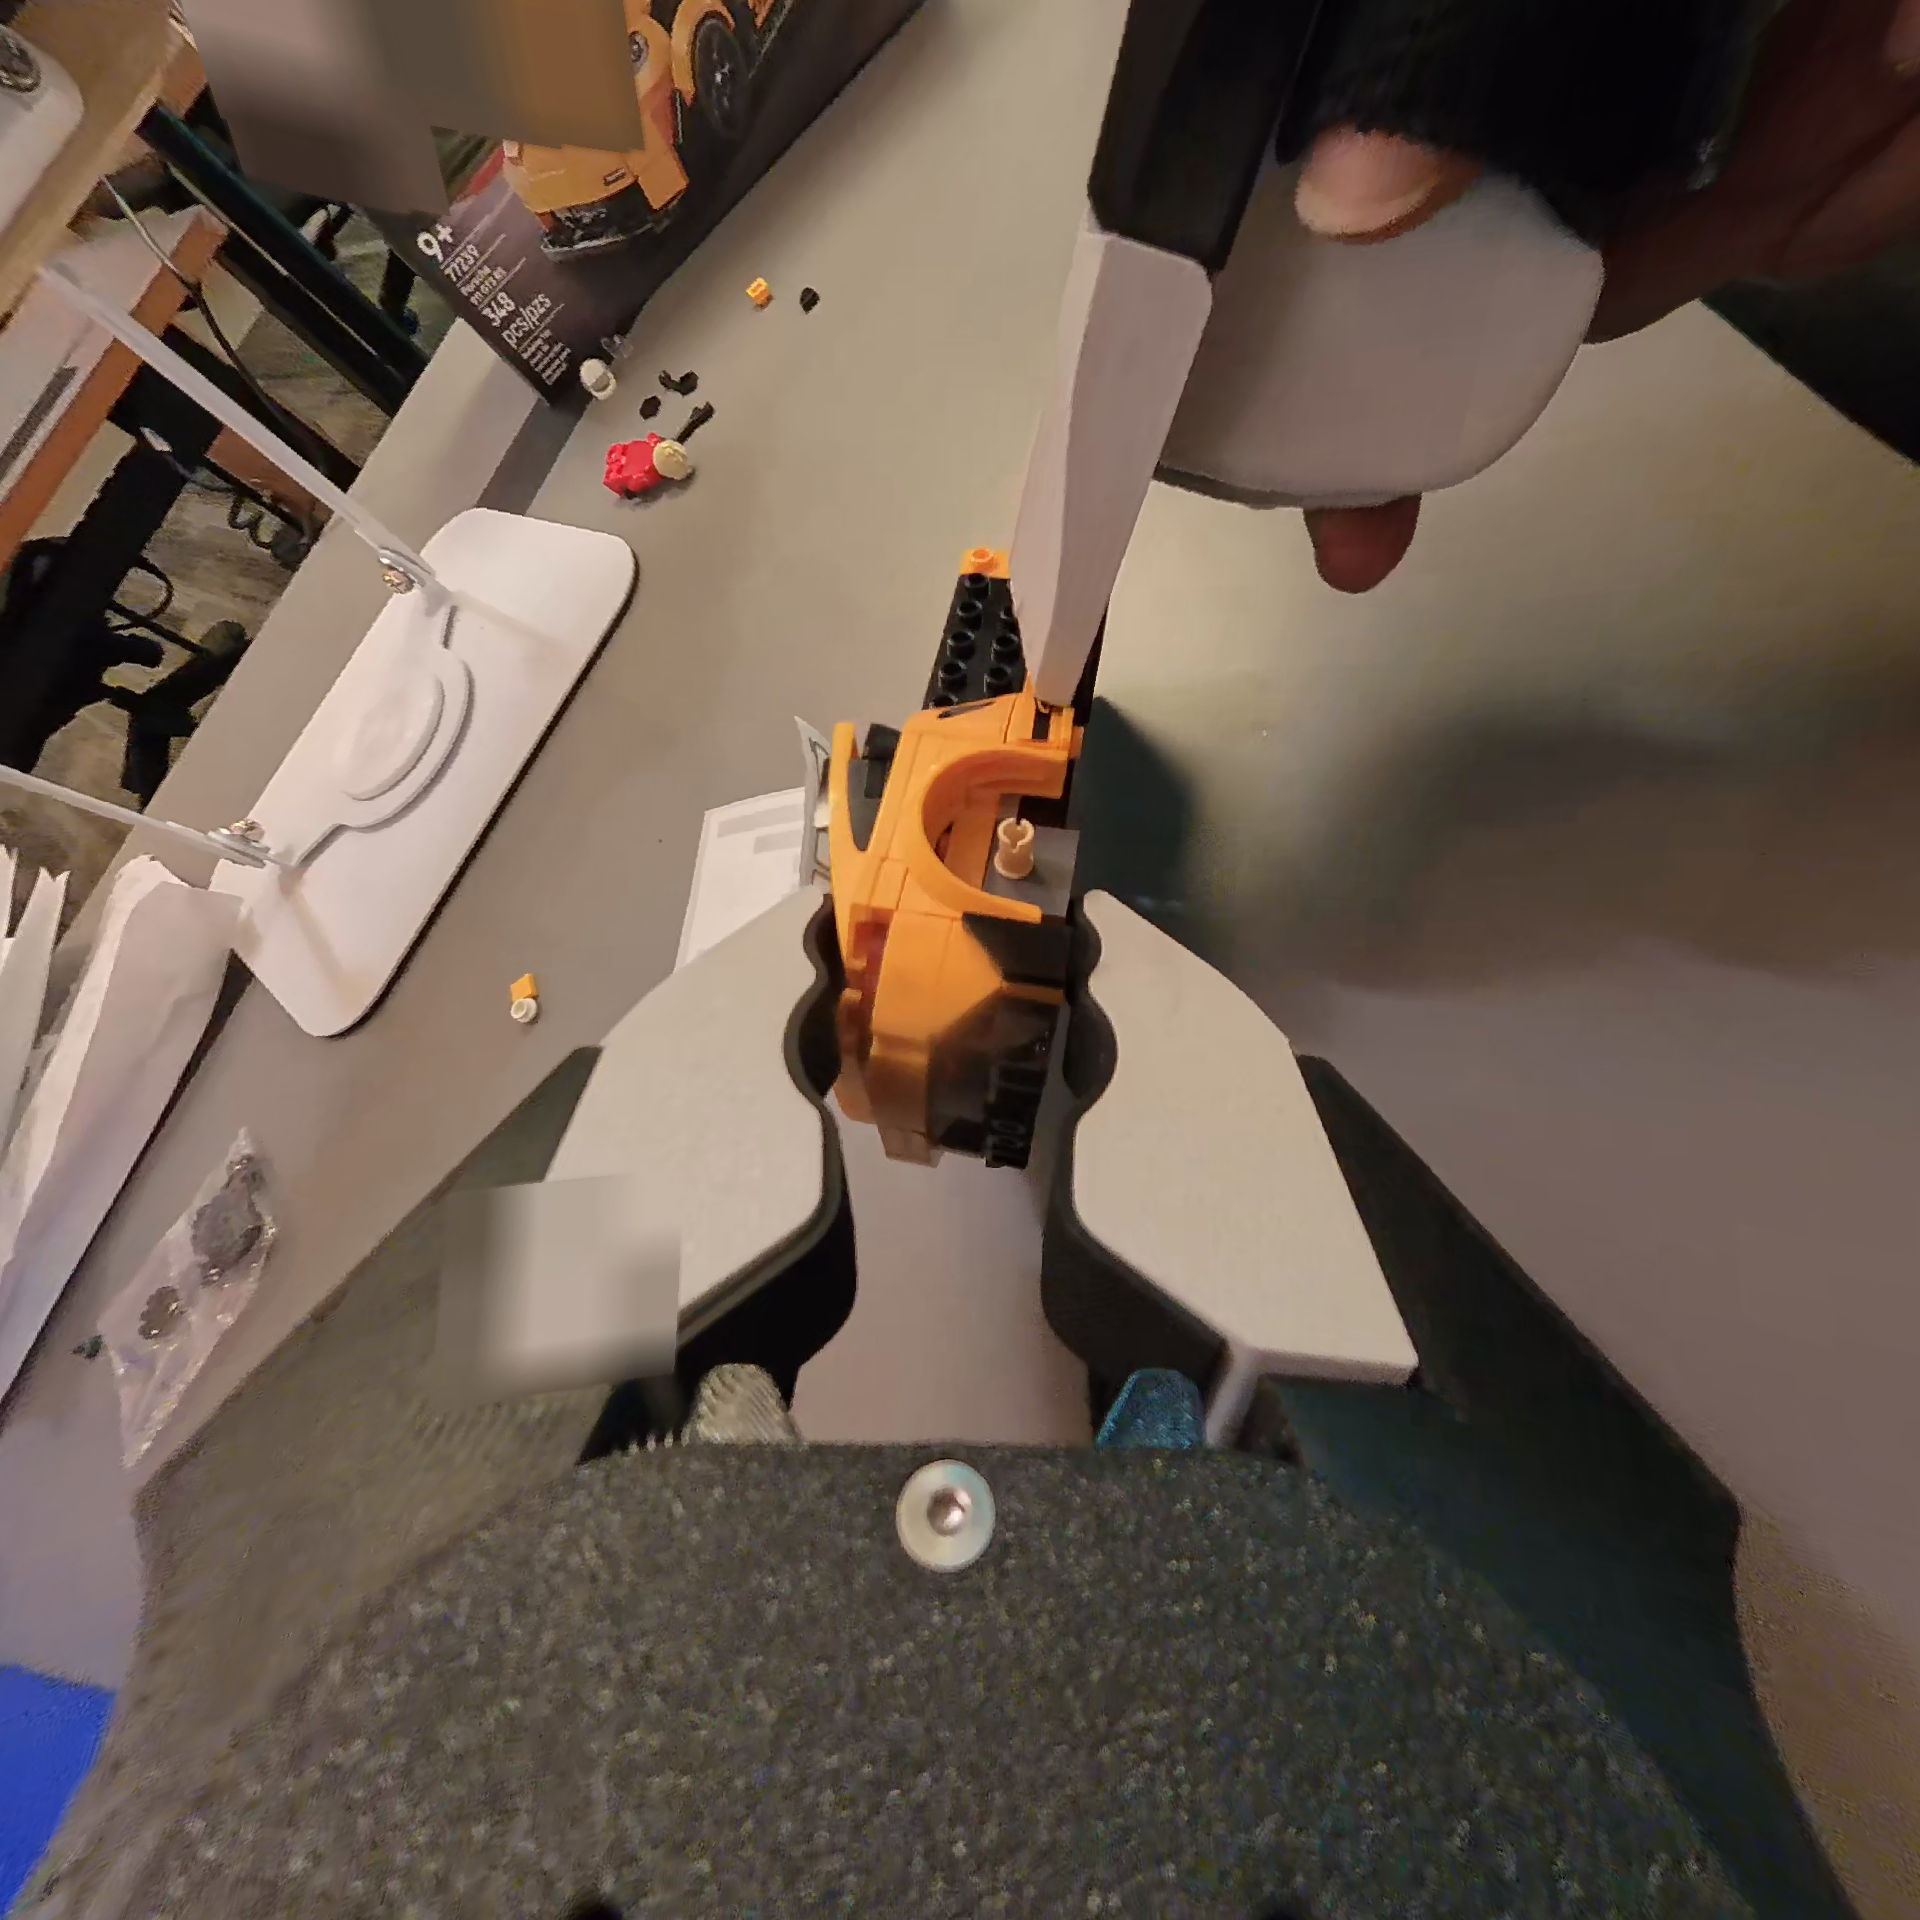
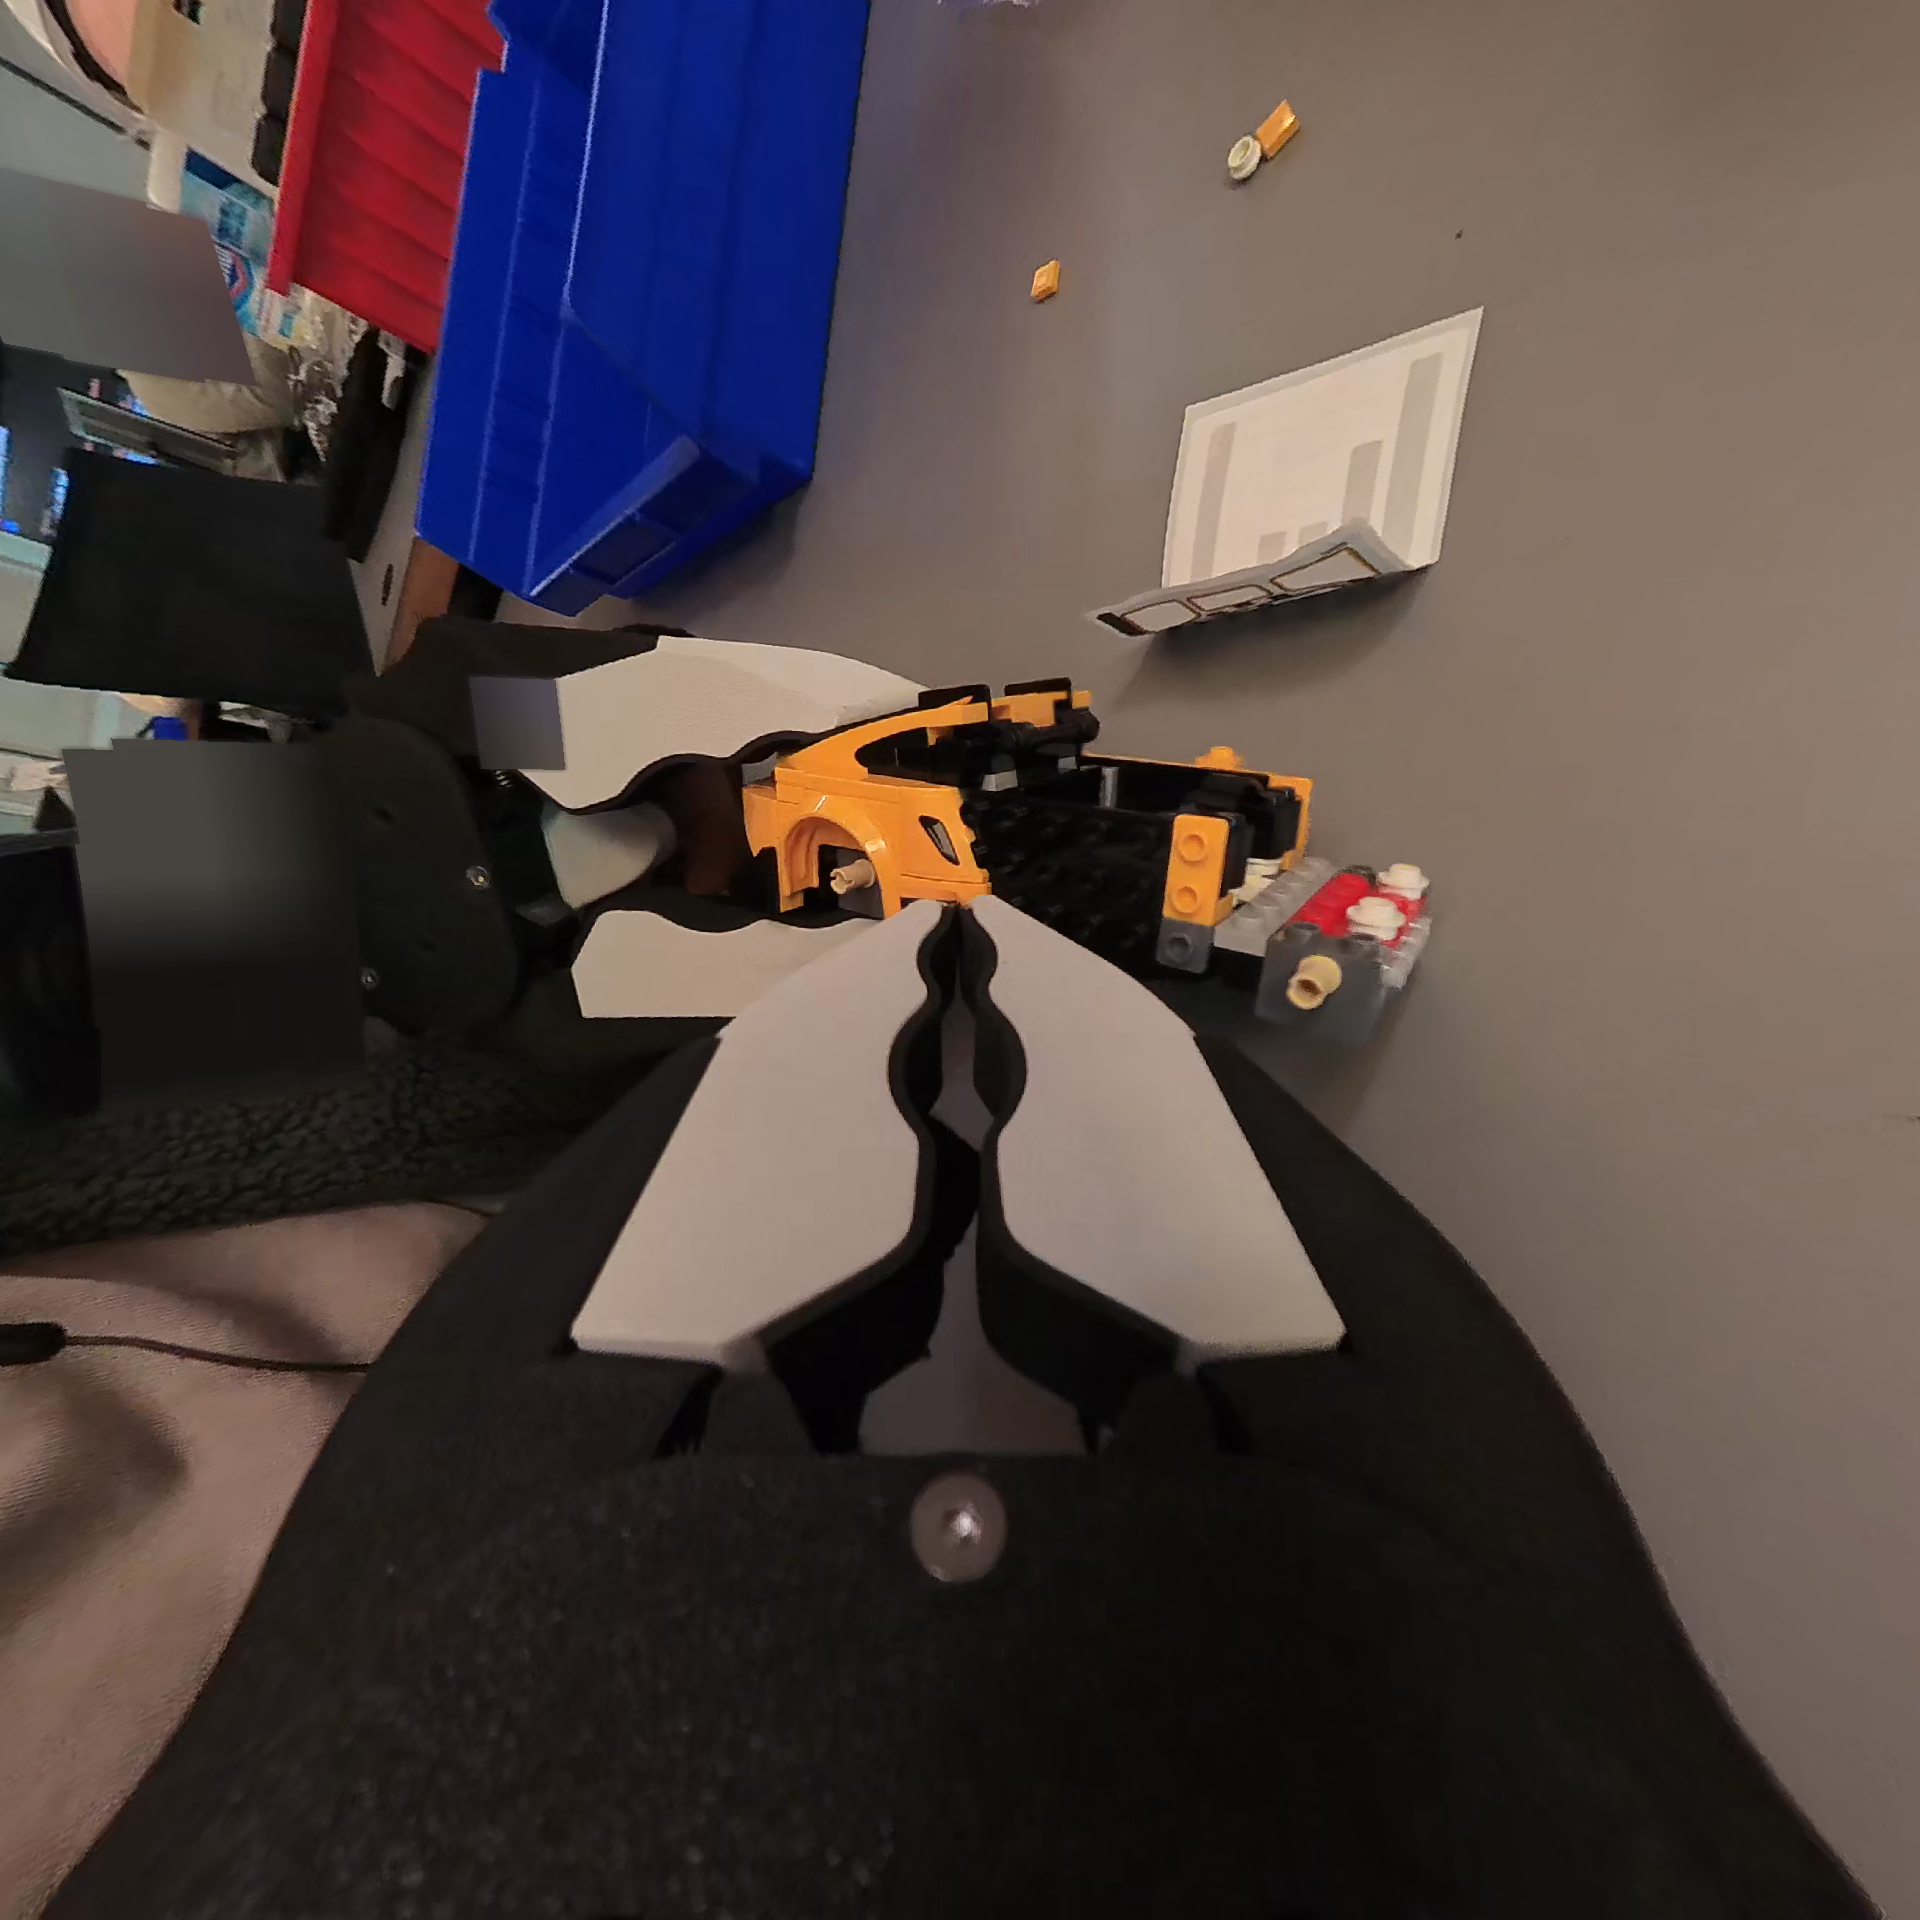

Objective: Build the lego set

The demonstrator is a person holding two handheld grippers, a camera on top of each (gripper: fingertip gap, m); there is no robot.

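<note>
Car: we see a half-built orange and black brick car (image 1: pixel 961 914) on the grey table (image 1: pixel 1455 1039), at the centre of the left wrist view.
Left gripper: our left gripper (image 1: pixel 951 1023) clamps the car's orange end, both pads pressed on its sides.
Right gripper: our right gripper (image 2: pixel 958 912) is clenched on nothing, its tips touching the car's side by the wheel arch (image 2: pixel 821 842).
Sticker sheet: a white sheet (image 2: pixel 1320 457) lies at 1 o'clock of the car in the right wrist view.
Loose pieces: small bricks (image 1: pixel 525 995) lie at 9 o'clock of the car in the left wrist view, a red figure (image 1: pixel 644 464) at 11 o'clock.
Bins: blue bin (image 2: pixel 644 291) at 11 o'clock in the right wrist view.
</note>
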